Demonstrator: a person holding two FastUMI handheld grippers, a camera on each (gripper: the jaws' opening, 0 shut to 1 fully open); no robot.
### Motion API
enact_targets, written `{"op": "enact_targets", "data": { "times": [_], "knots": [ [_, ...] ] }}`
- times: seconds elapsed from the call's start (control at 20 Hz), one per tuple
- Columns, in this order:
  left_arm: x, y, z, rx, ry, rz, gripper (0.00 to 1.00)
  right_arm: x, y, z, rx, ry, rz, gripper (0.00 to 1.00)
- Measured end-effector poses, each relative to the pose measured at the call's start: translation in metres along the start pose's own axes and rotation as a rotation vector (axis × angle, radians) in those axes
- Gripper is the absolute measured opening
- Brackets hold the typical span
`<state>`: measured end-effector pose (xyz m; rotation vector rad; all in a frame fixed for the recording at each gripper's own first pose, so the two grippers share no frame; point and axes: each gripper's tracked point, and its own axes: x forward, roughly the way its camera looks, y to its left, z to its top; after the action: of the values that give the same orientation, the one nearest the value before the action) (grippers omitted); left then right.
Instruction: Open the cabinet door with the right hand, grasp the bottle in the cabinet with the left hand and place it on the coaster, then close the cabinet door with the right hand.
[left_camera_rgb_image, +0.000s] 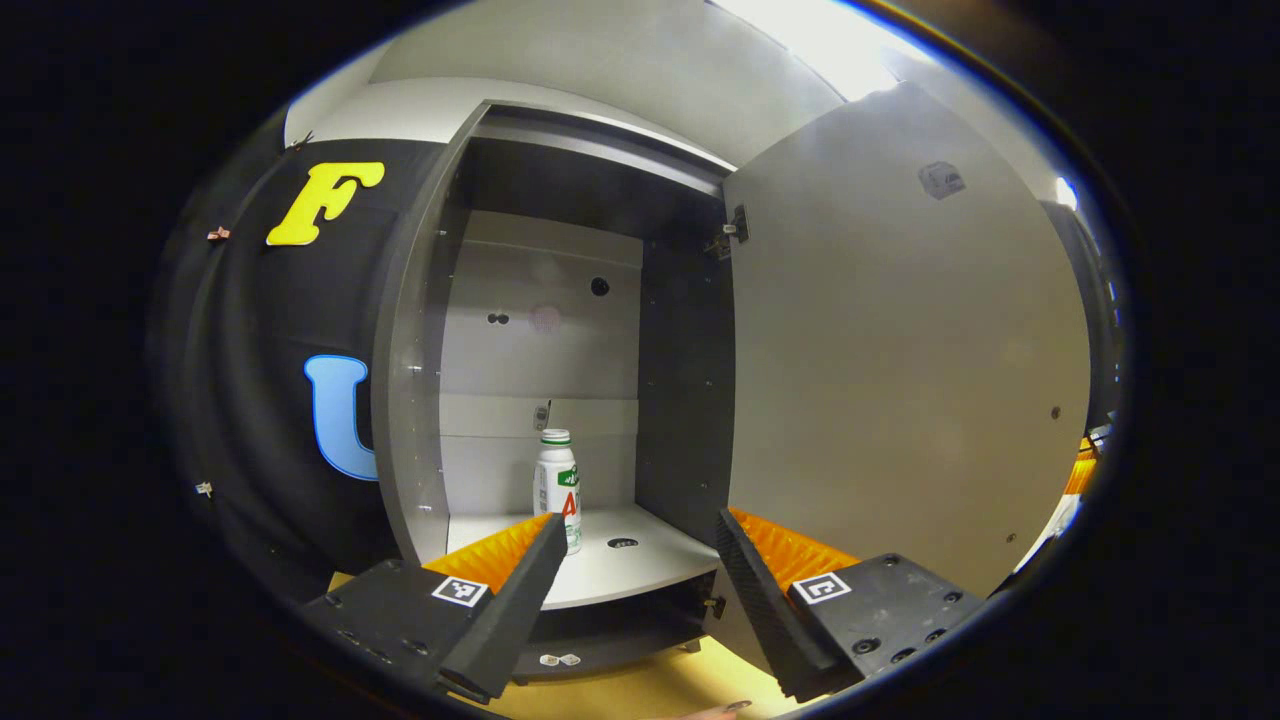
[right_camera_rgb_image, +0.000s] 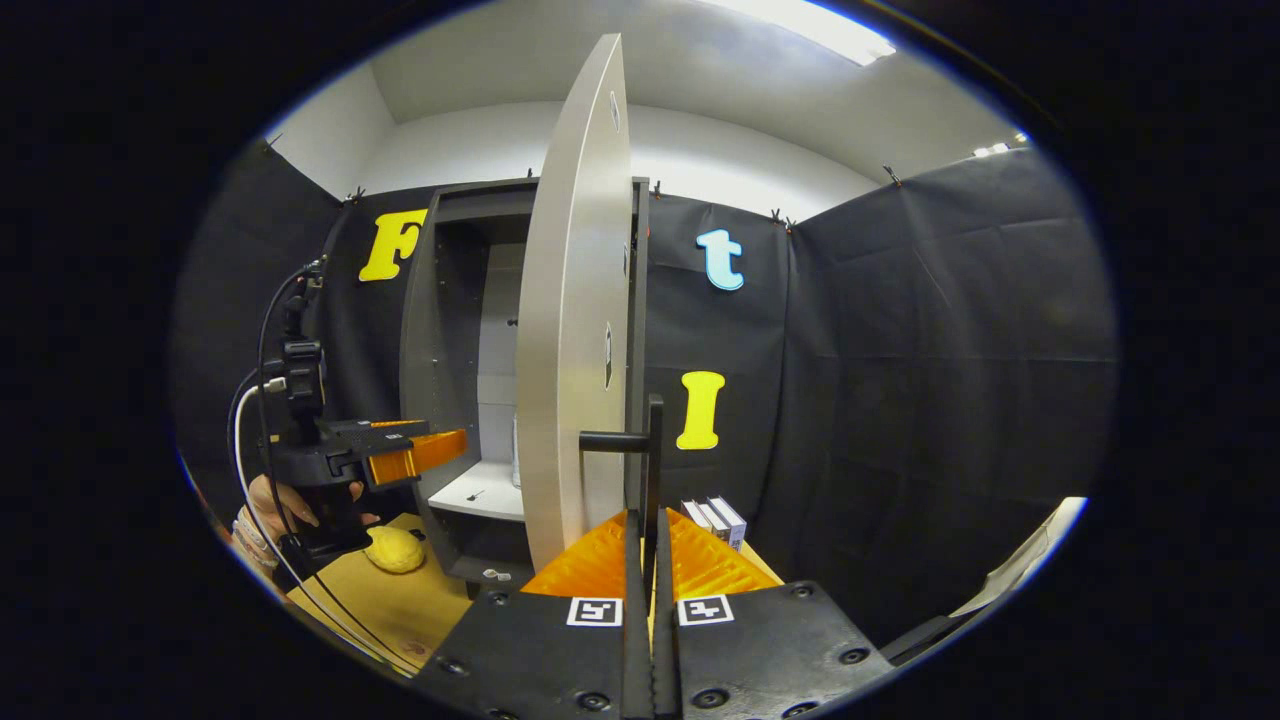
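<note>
Door (left_camera_rgb_image: 900, 360) wide open; left hand-held gripper (left_camera_rgb_image: 635, 560) spread wide, facing the bottle (left_camera_rgb_image: 557, 485) on the cabinet shelf (left_camera_rgb_image: 640, 560). Right hand-held gripper (right_camera_rgb_image: 648, 560) clamps the door handle (right_camera_rgb_image: 652, 470).

Black tool (left_camera_rgb_image: 632, 560) bodies, square markers (screws too), beaded bracelet (right_camera_rgb_image: 247, 535)
</note>
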<state>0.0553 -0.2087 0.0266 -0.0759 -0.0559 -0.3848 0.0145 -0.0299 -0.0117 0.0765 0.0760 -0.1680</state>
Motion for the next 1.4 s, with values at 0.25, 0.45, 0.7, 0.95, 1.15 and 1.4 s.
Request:
{"op": "enact_targets", "data": {
  "times": [0.25,0.45,0.7,0.95,1.15,1.4],
  "knots": [
    [0.007,-0.002,-0.002,0.005,0.006,0.015,0.95,0.006,-0.010,-0.005,0.040,0.013,-0.026,0.05],
    [0.013,0.003,-0.008,0.010,0.018,0.034,0.95,0.003,-0.016,-0.006,0.059,0.006,-0.039,0.05],
    [0.034,0.024,-0.017,0.000,0.038,0.080,0.95,-0.006,-0.023,-0.005,0.011,-0.004,-0.059,0.06],
    [0.079,0.063,-0.024,-0.044,0.037,0.157,0.95,-0.029,-0.025,0.020,0.006,-0.091,-0.117,0.05],
    [0.126,0.096,-0.033,-0.019,0.046,0.215,0.95,-0.056,-0.007,0.043,-0.013,-0.168,-0.114,0.05],
    [0.176,0.109,-0.045,0.051,0.059,0.197,0.95,-0.053,0.019,0.046,-0.096,-0.181,-0.132,0.06]
  ]
}}
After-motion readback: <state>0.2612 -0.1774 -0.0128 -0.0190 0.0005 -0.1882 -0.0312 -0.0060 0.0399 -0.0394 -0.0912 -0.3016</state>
